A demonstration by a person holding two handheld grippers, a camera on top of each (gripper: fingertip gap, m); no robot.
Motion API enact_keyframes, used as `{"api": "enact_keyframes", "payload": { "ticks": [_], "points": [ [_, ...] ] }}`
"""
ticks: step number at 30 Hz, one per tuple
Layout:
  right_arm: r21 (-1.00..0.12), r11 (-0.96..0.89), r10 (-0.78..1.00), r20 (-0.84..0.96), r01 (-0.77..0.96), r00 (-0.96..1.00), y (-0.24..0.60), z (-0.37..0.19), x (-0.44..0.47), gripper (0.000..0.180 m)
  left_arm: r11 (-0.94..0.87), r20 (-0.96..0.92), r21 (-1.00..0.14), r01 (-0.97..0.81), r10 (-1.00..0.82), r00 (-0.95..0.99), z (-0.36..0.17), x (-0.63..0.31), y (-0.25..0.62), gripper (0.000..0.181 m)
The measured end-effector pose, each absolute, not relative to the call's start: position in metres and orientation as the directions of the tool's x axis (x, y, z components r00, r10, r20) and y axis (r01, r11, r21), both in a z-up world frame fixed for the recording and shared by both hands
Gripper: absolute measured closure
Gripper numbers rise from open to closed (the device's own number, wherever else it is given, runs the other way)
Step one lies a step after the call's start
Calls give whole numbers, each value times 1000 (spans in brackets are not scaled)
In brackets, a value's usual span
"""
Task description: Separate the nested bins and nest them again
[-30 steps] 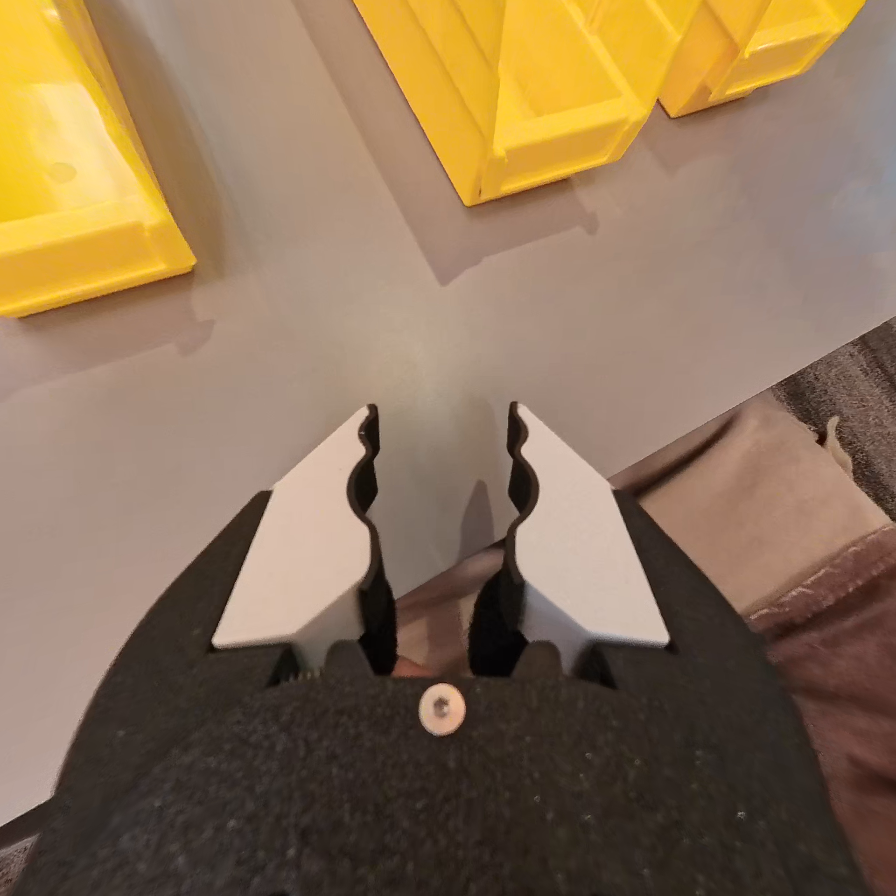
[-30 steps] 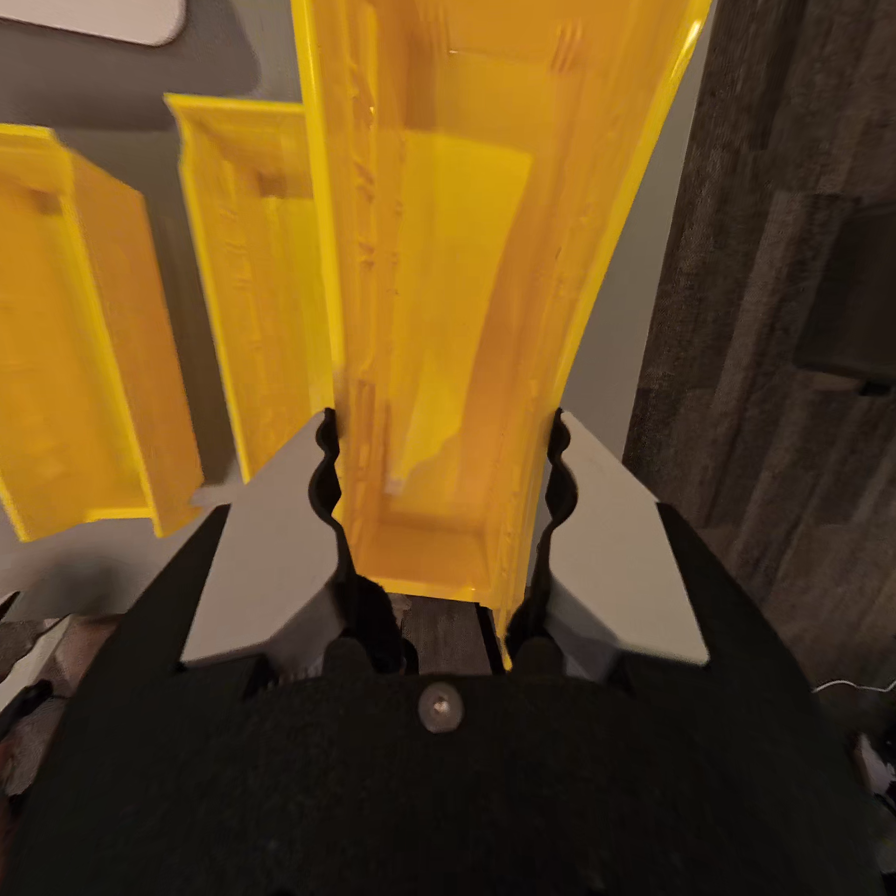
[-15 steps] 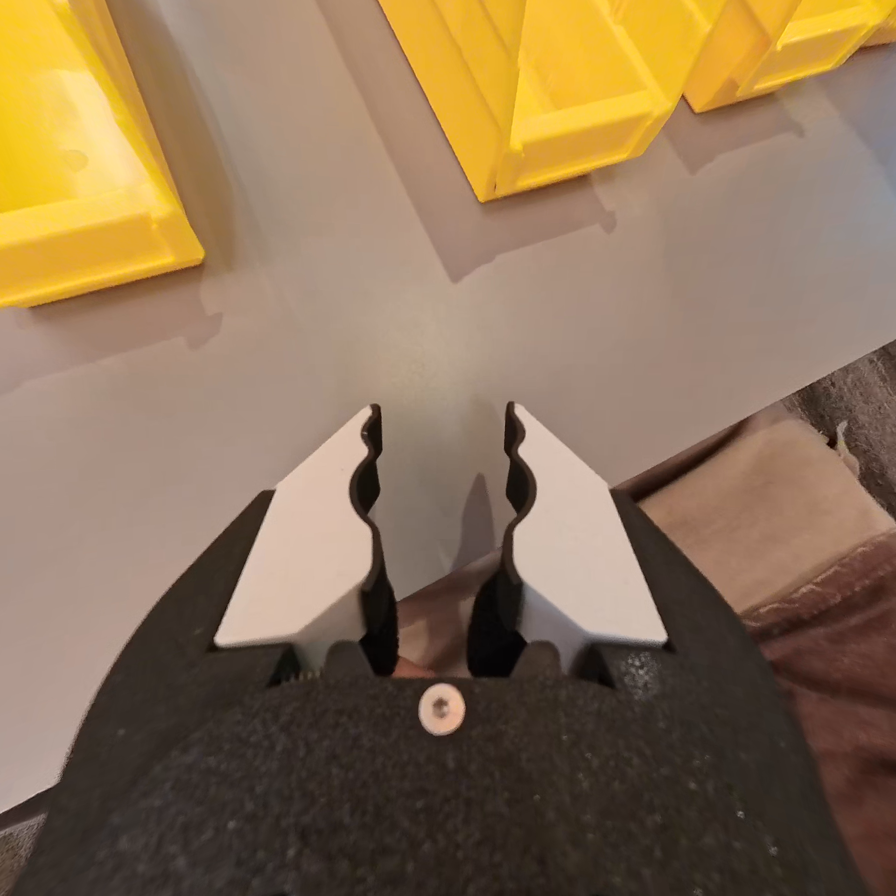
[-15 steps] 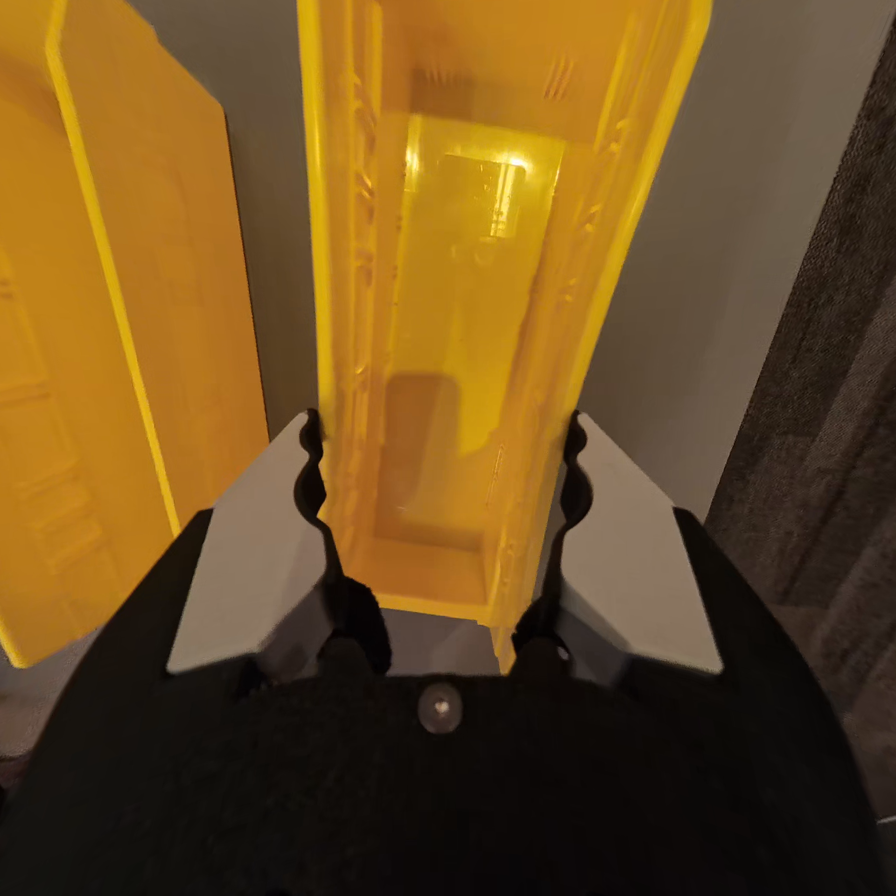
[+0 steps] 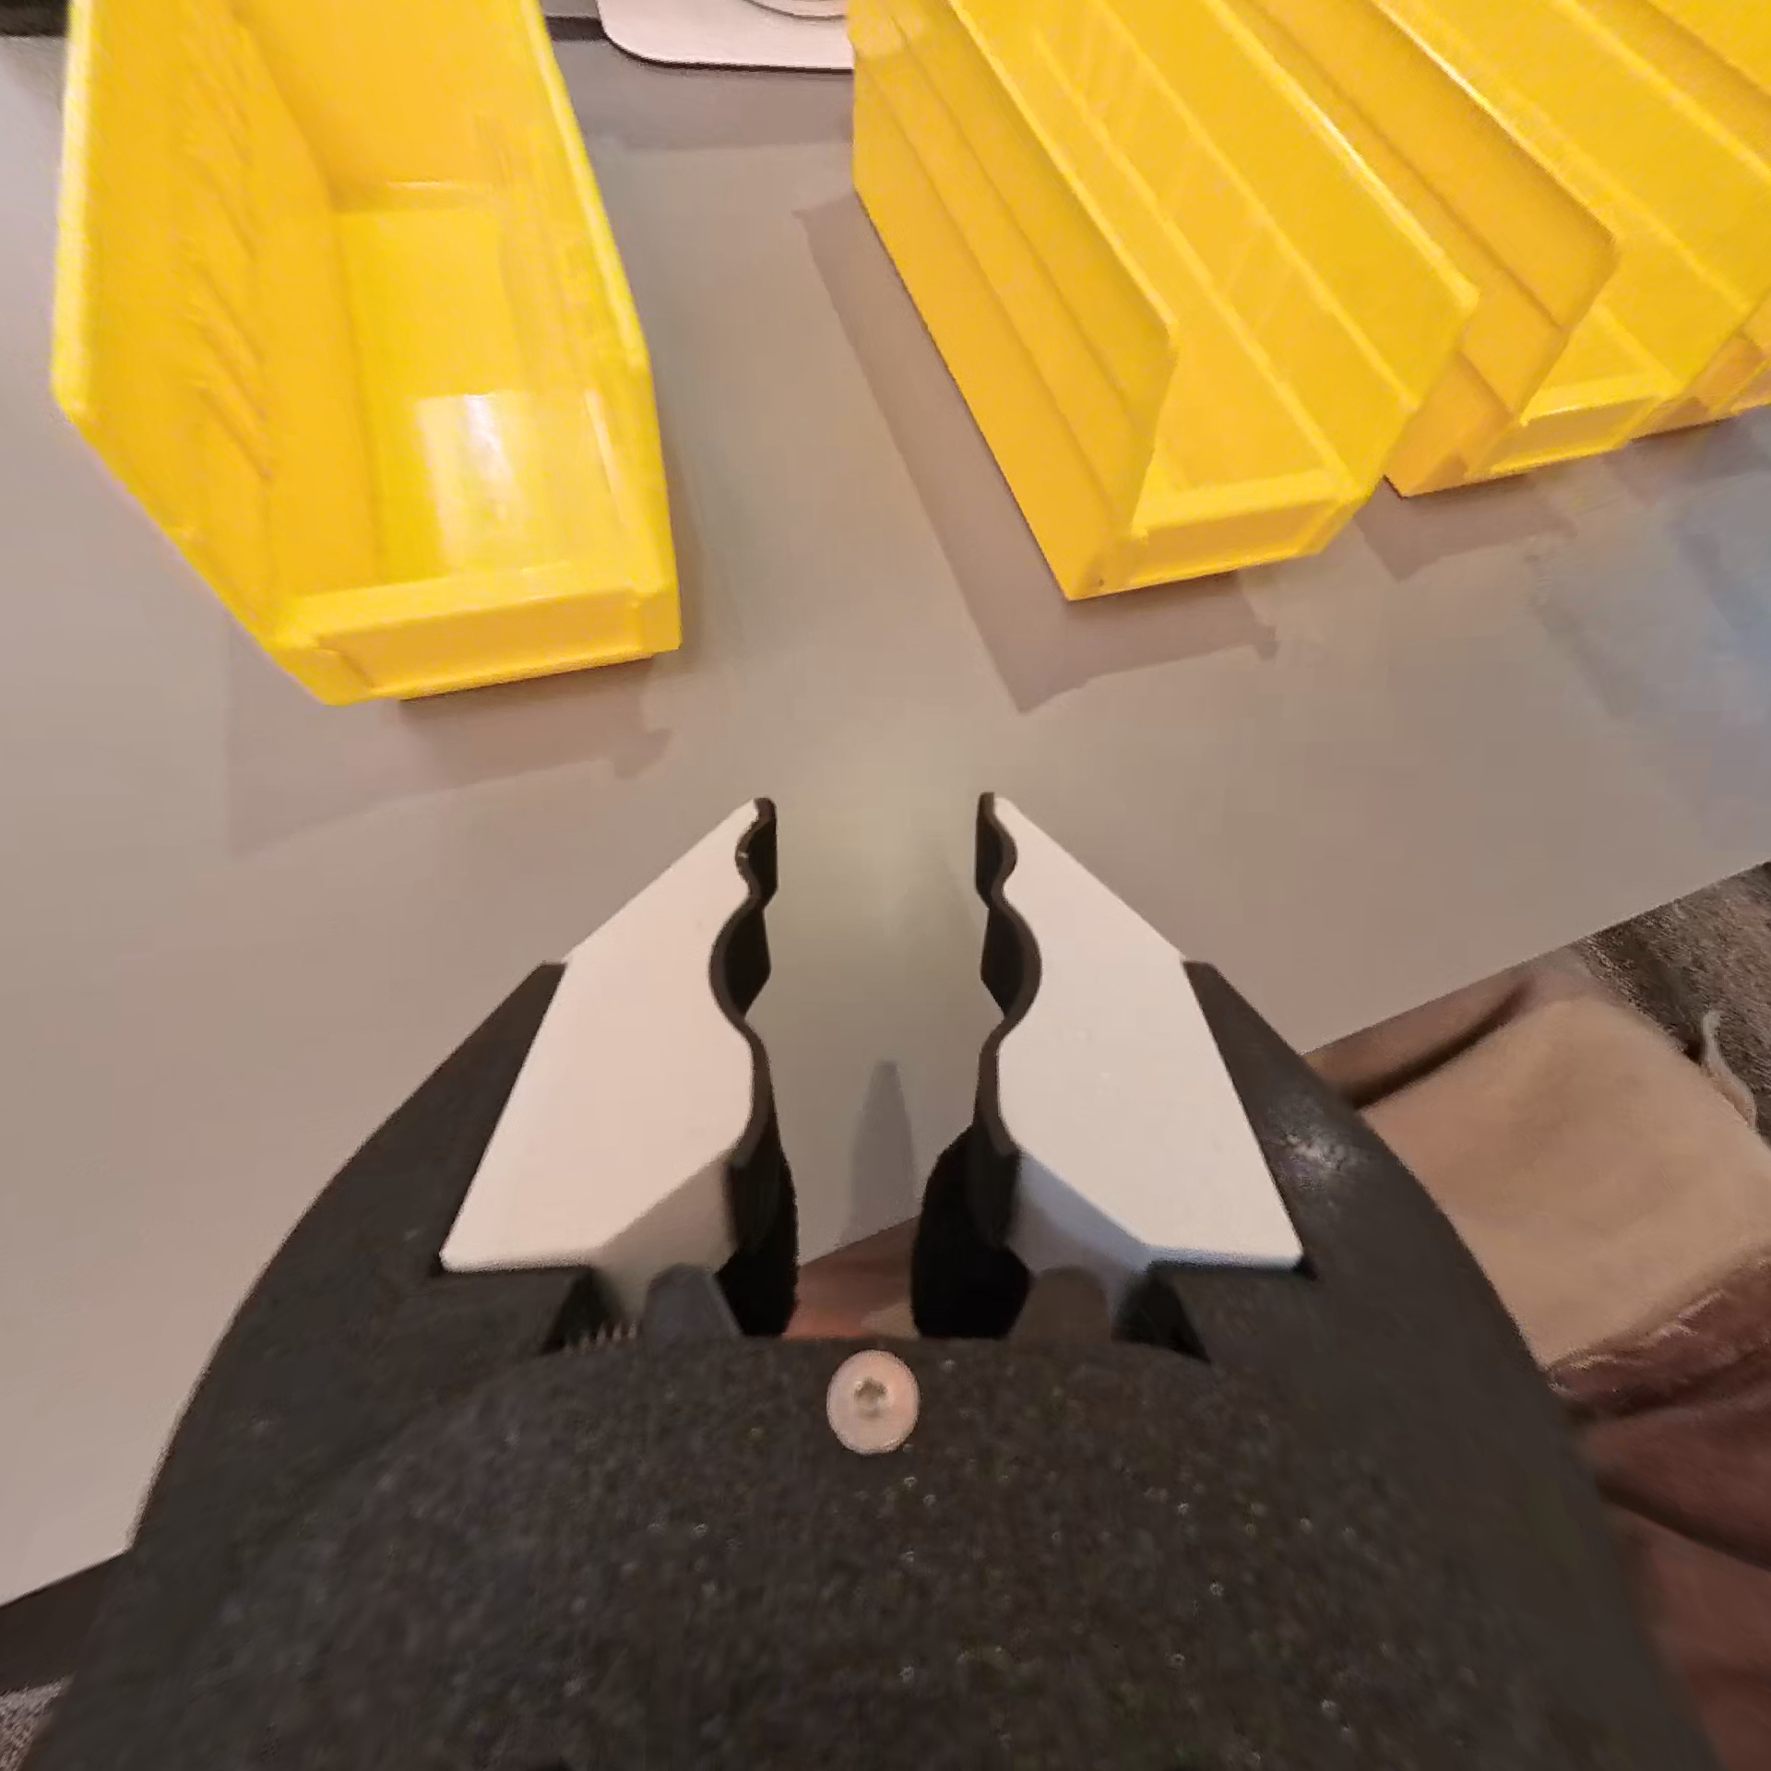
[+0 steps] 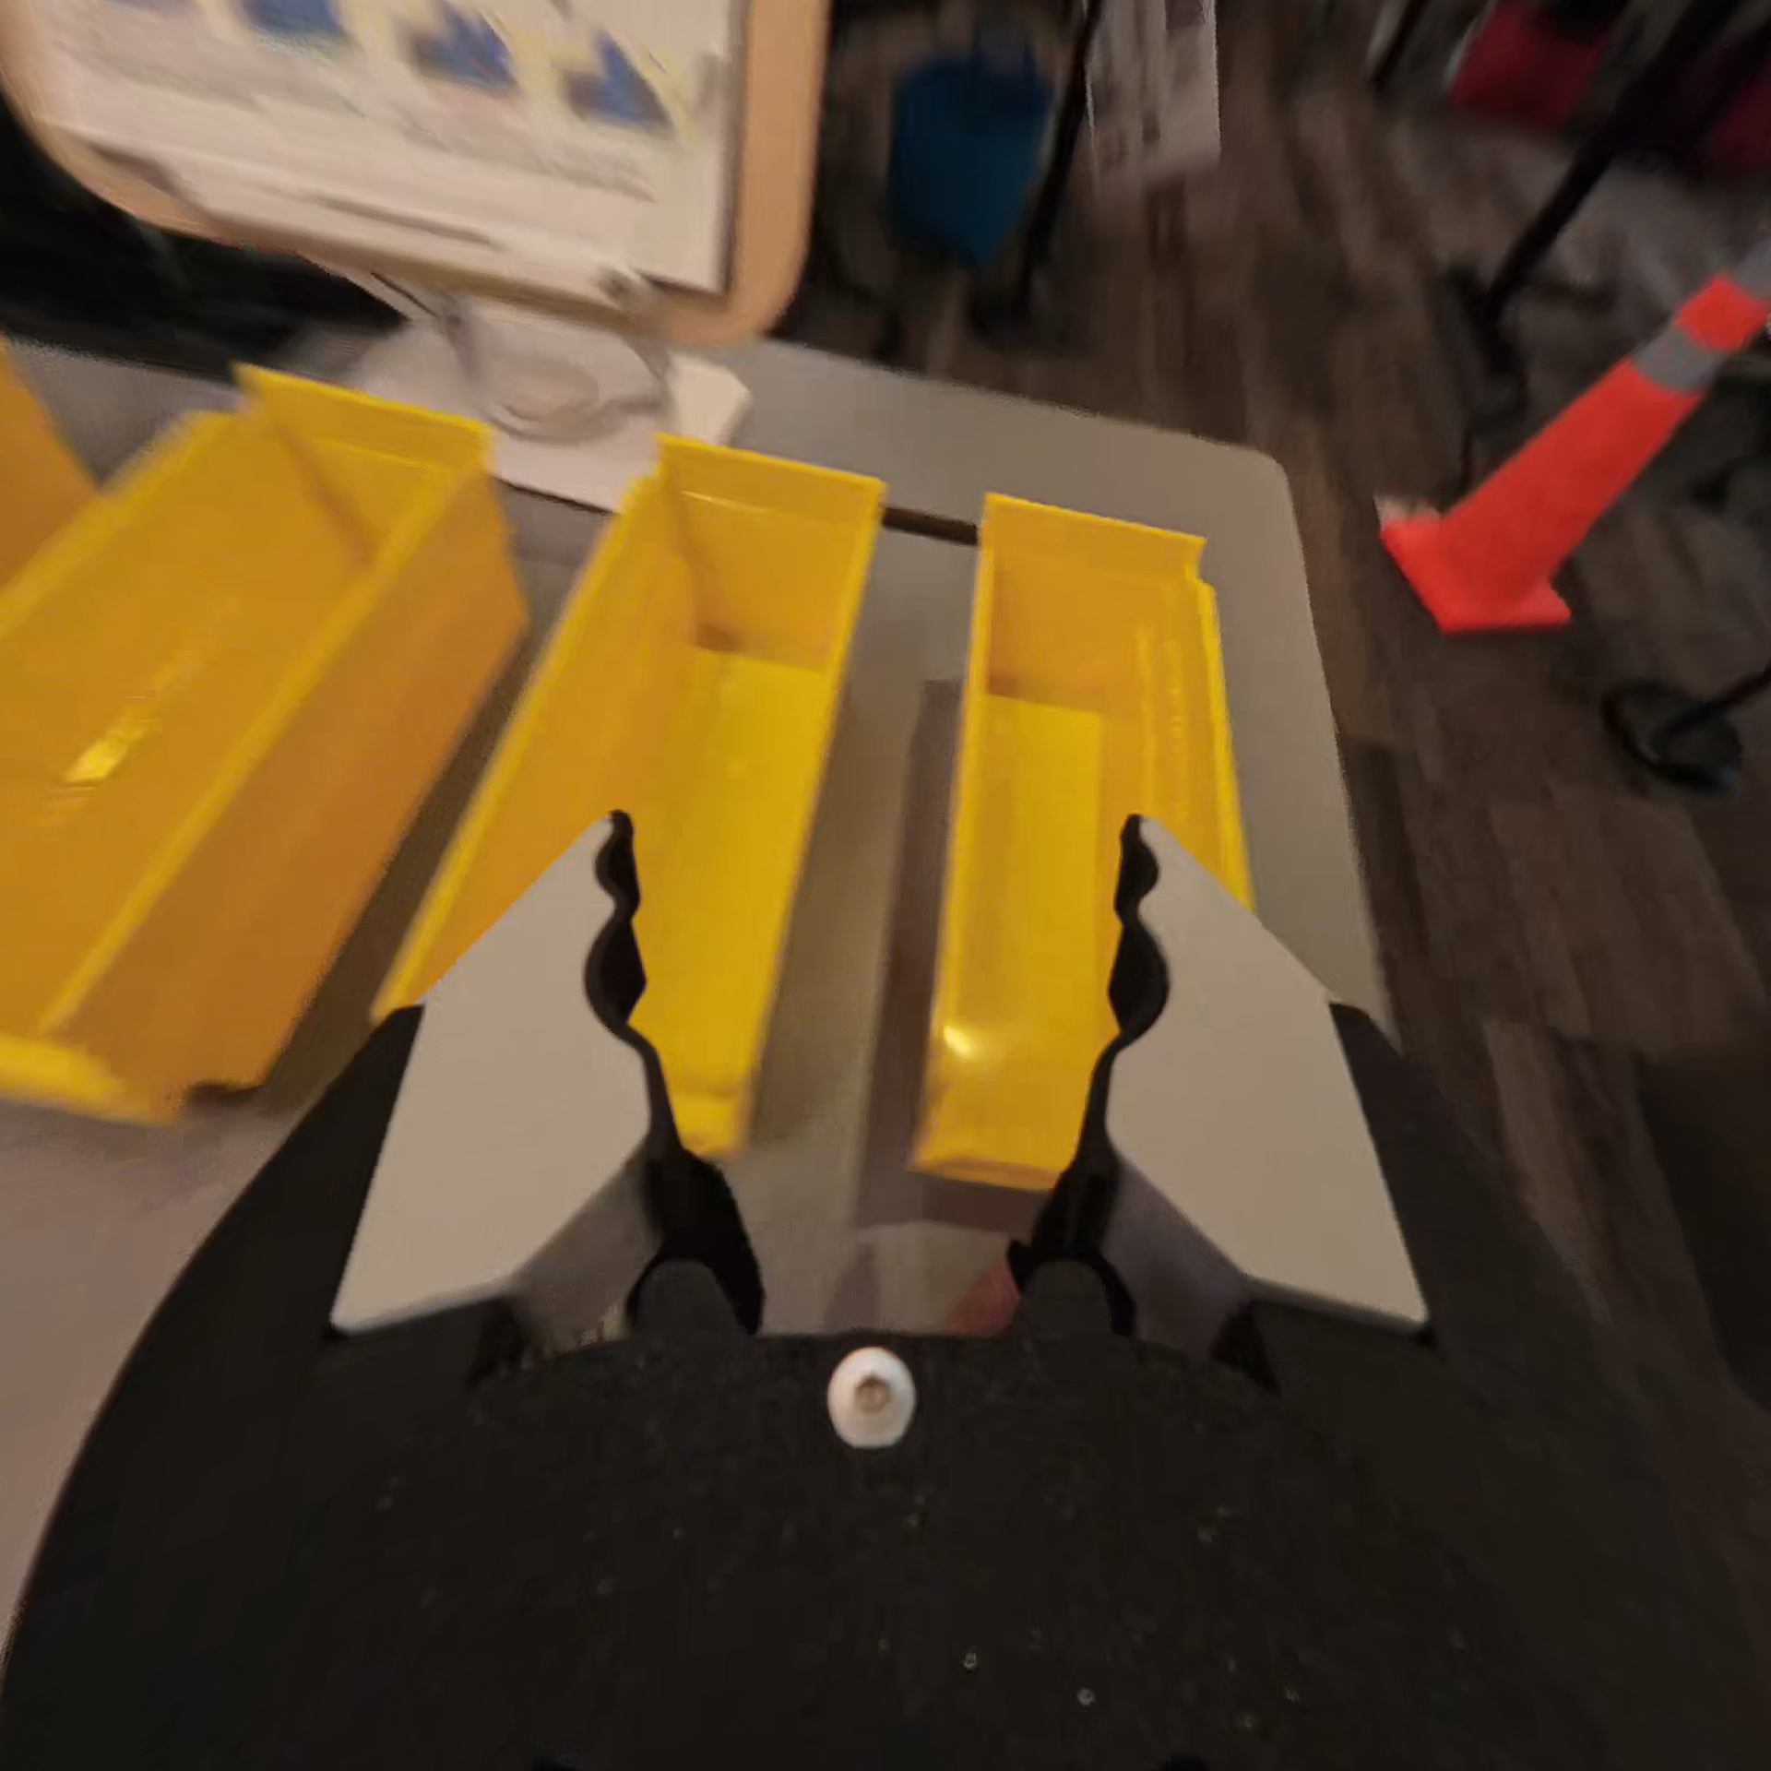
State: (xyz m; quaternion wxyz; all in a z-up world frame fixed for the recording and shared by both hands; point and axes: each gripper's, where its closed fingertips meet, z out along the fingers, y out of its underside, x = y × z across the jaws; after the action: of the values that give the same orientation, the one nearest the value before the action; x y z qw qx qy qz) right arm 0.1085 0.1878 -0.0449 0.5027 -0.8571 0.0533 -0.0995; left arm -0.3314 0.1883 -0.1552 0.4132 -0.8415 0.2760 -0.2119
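Note:
Several yellow plastic bins stand apart on the grey table (image 5: 287,958). In the right wrist view the rightmost bin (image 6: 1083,815) stands near the table's right edge, a second bin (image 6: 738,767) to its left, and a wider bin (image 6: 220,719) further left. My right gripper (image 6: 872,824) is open wide and empty, held above and in front of the two right bins. In the left wrist view one bin (image 5: 383,383) lies at the upper left and more bins (image 5: 1198,335) at the upper right. My left gripper (image 5: 872,815) is open and empty over bare table.
A screen on a stand (image 6: 431,144) is at the table's back. An orange cone (image 6: 1581,450) and black stand legs are on the dark floor to the right. The table's front edge and a person's lap (image 5: 1533,1150) are at the left view's lower right.
My right gripper has let go of the yellow bin, which now stands on the table at the right, and has drawn back and tilted up. My left gripper has tilted up, showing more of the bins.

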Motion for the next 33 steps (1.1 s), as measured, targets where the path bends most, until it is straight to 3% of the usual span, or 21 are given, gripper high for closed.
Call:
{"api": "enact_keyframes", "payload": {
  "ticks": [4,7,10,16,24,33],
  "points": [
    [-941,-330,-174,-19,-76,985,119,-90,31,107,-531,164,-809,-252,-616,771,-155,-338,194,141],
    [-912,-371,-171,-116,-173,978,90,-131,-10,108,-552,211,-807,-208,-599,772,-153,-333,192,143],
    [-899,-431,-72,-46,-73,996,93,-140,-35,106,-556,256,-805,-207,-640,725,-152,-312,179,143],
    [-855,-512,20,85,83,996,93,-166,-43,105,-524,166,-798,-297,-666,727,-161,-305,177,143],
    [-840,-541,92,-88,-25,992,98,-172,-70,108,-547,173,-776,-314,-664,728,-170,-310,174,143],
    [-816,-571,108,35,90,994,100,-183,-74,108,-563,189,-766,-309,-658,729,-172,-314,173,143]
  ]
}}
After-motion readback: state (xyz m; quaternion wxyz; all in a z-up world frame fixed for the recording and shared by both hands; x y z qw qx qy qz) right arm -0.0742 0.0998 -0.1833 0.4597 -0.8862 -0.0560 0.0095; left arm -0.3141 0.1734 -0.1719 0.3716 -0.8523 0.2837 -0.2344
